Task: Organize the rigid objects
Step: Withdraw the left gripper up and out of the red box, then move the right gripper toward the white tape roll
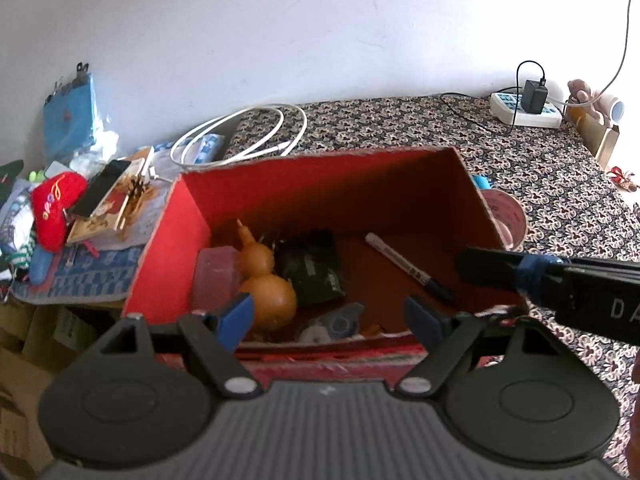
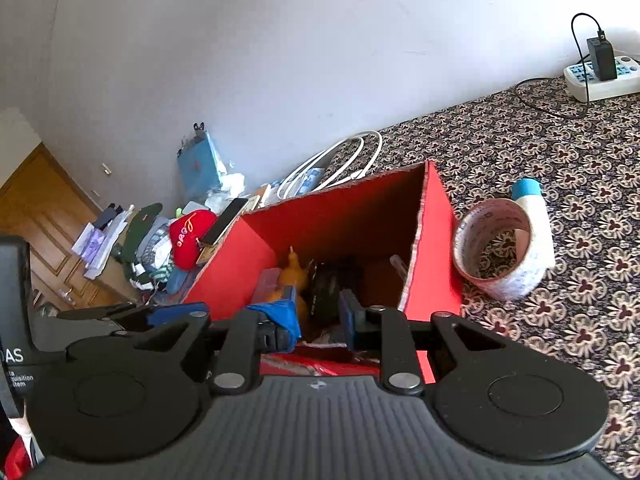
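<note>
While gourd (image 1: 266, 280), marker (image 1: 404, 266) and black pouch (image 1: 312, 268) lie in red box (image 1: 320, 184) beyond wide, empty left jaws, tape roll (image 2: 498, 248) and bottle (image 2: 534, 216) sit outside, right of narrow, empty right jaws; task partly done.

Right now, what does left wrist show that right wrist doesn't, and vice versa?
Left wrist only: the white marker lying whole on the box floor, the gold box at far right, and the right gripper's fingers over the box.

Right wrist only: the wooden door and the white bottle behind the tape roll.

Both: red box, gourd, power strip, white cable.
</note>
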{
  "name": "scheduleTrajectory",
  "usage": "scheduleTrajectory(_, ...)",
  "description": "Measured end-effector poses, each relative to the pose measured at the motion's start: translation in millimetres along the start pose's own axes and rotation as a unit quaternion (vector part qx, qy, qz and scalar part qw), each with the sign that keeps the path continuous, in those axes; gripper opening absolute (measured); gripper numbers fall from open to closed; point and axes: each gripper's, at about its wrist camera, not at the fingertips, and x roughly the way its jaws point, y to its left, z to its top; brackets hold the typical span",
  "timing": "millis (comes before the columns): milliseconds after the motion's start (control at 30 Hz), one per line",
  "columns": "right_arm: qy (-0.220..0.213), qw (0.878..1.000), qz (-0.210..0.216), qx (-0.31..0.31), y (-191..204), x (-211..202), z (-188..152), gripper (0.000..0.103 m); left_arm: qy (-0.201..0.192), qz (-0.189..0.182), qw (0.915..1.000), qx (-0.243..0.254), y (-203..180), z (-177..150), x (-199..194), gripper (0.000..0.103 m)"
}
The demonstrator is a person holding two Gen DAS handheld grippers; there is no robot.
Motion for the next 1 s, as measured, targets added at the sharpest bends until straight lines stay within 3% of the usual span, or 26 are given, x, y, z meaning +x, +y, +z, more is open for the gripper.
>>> scheduleTrajectory(533,0.036,0.999,0.015,0.020,-55,-45,-10,0.008,0.017,0.015,0.9996,-0.016,-71,-18,-22,0.086)
scheduleTrajectory(1000,0.062,0.996,-0.005,0.060,-104,-71,-27,0.010,0.046,0.012,0.9988,0.010,-139,-35,-14,0.086)
